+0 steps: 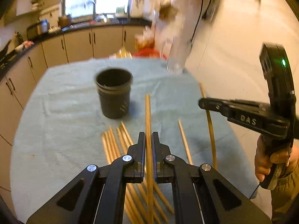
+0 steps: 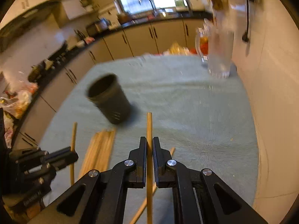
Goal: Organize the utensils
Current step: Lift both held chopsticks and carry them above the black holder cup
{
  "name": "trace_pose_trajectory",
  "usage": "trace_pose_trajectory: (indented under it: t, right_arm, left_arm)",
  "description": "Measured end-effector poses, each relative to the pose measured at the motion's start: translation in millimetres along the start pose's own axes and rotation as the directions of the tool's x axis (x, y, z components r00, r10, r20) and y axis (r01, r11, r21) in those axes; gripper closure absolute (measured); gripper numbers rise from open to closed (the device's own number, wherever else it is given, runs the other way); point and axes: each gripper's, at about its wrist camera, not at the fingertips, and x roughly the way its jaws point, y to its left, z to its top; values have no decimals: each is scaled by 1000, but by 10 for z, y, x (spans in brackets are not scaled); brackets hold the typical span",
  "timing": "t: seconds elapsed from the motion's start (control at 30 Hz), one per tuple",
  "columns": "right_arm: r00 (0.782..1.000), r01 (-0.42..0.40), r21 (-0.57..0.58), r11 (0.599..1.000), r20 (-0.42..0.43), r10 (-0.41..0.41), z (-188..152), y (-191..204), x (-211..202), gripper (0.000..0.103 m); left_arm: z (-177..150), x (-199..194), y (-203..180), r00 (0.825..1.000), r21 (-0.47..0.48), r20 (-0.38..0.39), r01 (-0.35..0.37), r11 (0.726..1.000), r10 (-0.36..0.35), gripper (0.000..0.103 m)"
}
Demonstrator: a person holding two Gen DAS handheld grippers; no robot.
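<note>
Wooden chopsticks are in both my grippers. My left gripper [image 1: 149, 137] has its jaws closed on one long bamboo chopstick [image 1: 148, 115], its tip pointing toward the far side of the table. My right gripper [image 2: 149, 142] has its jaws closed on a second bamboo chopstick [image 2: 149, 125]. A loose bundle of bamboo chopsticks [image 1: 114, 143] lies on the pale green cloth-covered table [image 1: 61, 112] near my left gripper. A dark cylindrical plastic cup [image 1: 114, 91] stands upright beyond the bundle. A clear glass tumbler [image 2: 220, 56] stands at the far right.
</note>
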Motion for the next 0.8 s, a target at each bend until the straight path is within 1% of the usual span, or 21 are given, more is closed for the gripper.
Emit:
trace_pose_trajectory:
  t: [0.1, 0.13, 0.2, 0.33, 0.47, 0.53, 0.67, 0.8]
  right_arm:
    - [998, -17, -24, 1000, 55, 18, -19, 144, -293, 96]
    - [997, -18, -30, 999, 68, 20, -39, 203, -363, 96]
    - [995, -26, -41, 999, 95, 30, -61, 283, -508, 96]
    - [987, -38, -48, 998, 153, 45, 28, 404, -742, 96]
    - [976, -52, -50, 997, 211, 61, 155, 488, -948, 96]
    - [970, -57, -51, 997, 232, 68, 252, 535, -1005, 96]
    - [959, -65, -53, 996, 273, 77, 473, 614, -1048, 96]
    - [948, -90, -34, 995, 304, 96, 703, 668, -995, 96]
  left_arm:
    - [-28, -322, 32, 997, -11, 76, -7, 1000, 8, 97]
    - [-17, -341, 17, 995, -12, 94, -12, 1000, 14, 97]
    - [-46, -526, 33, 990, -18, 138, -21, 1000, 23, 97]
    - [-15, -780, 78, 975, -34, 217, -32, 999, 38, 97]
    - [116, -969, 140, 955, -54, 291, -40, 998, 54, 97]
    - [216, -1034, 189, 948, -63, 313, -46, 997, 64, 97]
    - [443, -1017, 287, 941, -78, 331, -47, 996, 71, 97]
    - [756, -1018, 336, 928, -87, 359, -70, 994, 97, 97]
